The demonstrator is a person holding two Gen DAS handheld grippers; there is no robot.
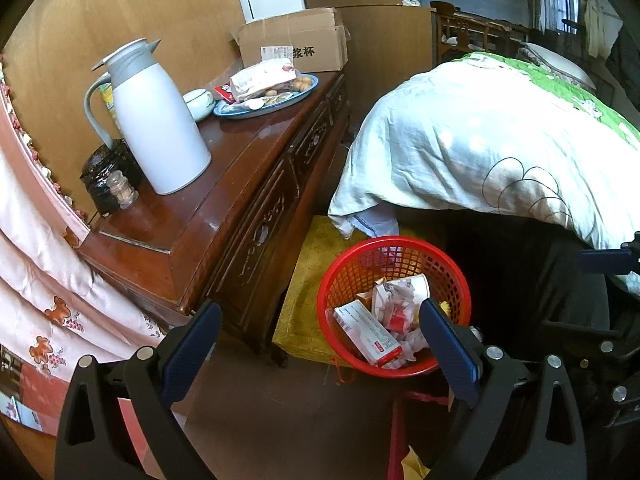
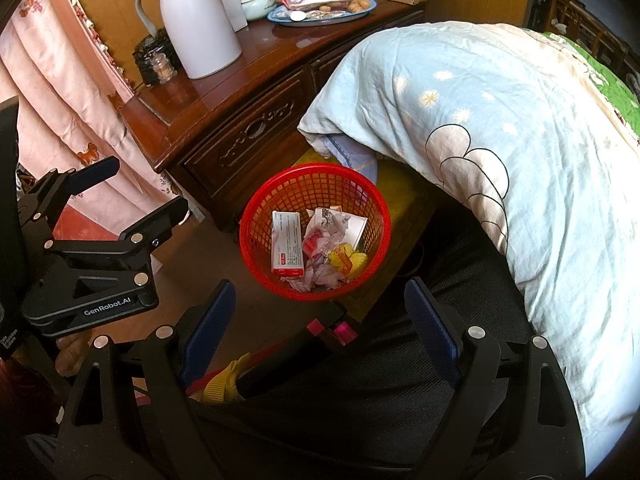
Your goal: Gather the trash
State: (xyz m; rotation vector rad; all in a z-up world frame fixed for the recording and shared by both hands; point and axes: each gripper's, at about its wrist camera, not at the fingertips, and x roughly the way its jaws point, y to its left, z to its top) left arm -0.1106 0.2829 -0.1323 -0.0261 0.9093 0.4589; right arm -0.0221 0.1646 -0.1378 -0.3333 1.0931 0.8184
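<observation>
**Both grippers spread over the trash basket**

Hovered empty: left gripper [image 1: 320,344] with jaws wide apart, nothing between them; right gripper [image 2: 320,316] likewise spread and bare. Stood on the floor beside the carved wooden dresser [image 2: 240,136]: red basket [image 2: 256,208], holding a white-and-red box [image 2: 286,246], crumpled paper [image 2: 324,276] and a yellow wrapper [image 2: 348,260]. Draped just beside the basket: pale blue quilt [image 2: 520,140].

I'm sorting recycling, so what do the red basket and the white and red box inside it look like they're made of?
The red basket looks like moulded plastic: glossy, with an open lattice wall in one uniform colour. The white and red box looks like thin printed cardboard: matte, with sharp folded edges and flat printed faces, though a coated finish can't be ruled out.
</observation>
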